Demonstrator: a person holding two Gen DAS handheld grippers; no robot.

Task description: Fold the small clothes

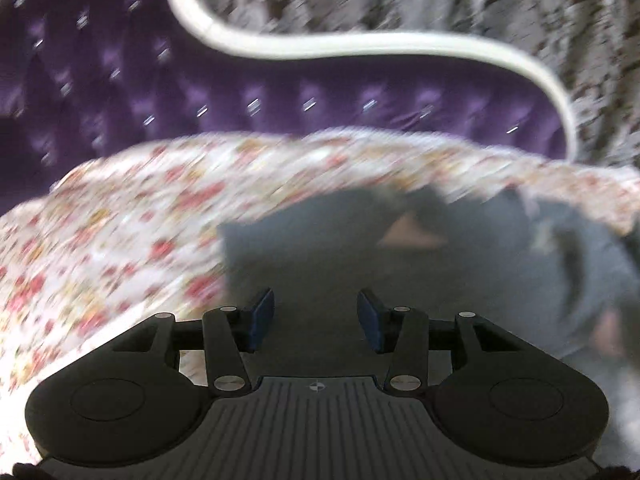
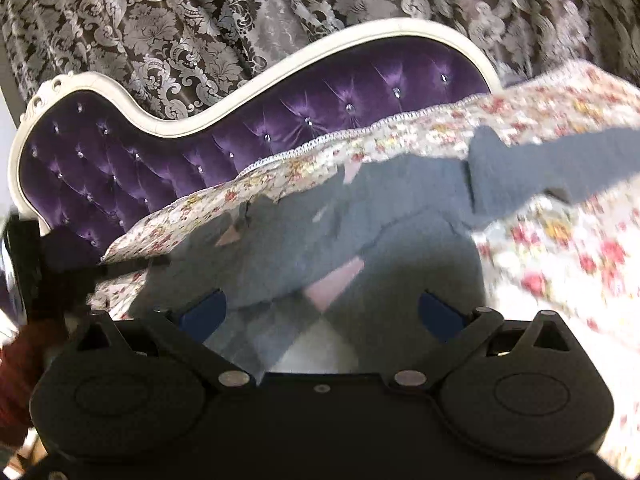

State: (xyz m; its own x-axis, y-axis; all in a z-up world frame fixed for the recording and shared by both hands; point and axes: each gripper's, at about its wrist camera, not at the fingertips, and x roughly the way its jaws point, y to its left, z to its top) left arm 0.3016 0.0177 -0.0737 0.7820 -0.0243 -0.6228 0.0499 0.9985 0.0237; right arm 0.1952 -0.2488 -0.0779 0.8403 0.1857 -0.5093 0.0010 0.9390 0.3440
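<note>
A small grey garment [image 1: 400, 256] with pink patches lies on a floral bedspread [image 1: 120, 232]; the left wrist view is motion-blurred. My left gripper [image 1: 316, 316] is open just above the garment's near left part, nothing between its blue pads [image 1: 262, 320]. In the right wrist view the grey garment [image 2: 360, 216] is crumpled, one sleeve [image 2: 540, 164] stretching right. My right gripper [image 2: 320, 312] is wide open over the garment's near edge, empty. A pink lining patch [image 2: 336, 280] shows between its fingers.
A purple tufted headboard [image 2: 160, 152] with a white curved frame [image 2: 168, 124] stands behind the bed; it also shows in the left wrist view [image 1: 280, 92]. Patterned grey curtains [image 2: 200, 20] hang behind it. A dark object [image 2: 28, 264] sits at the left edge.
</note>
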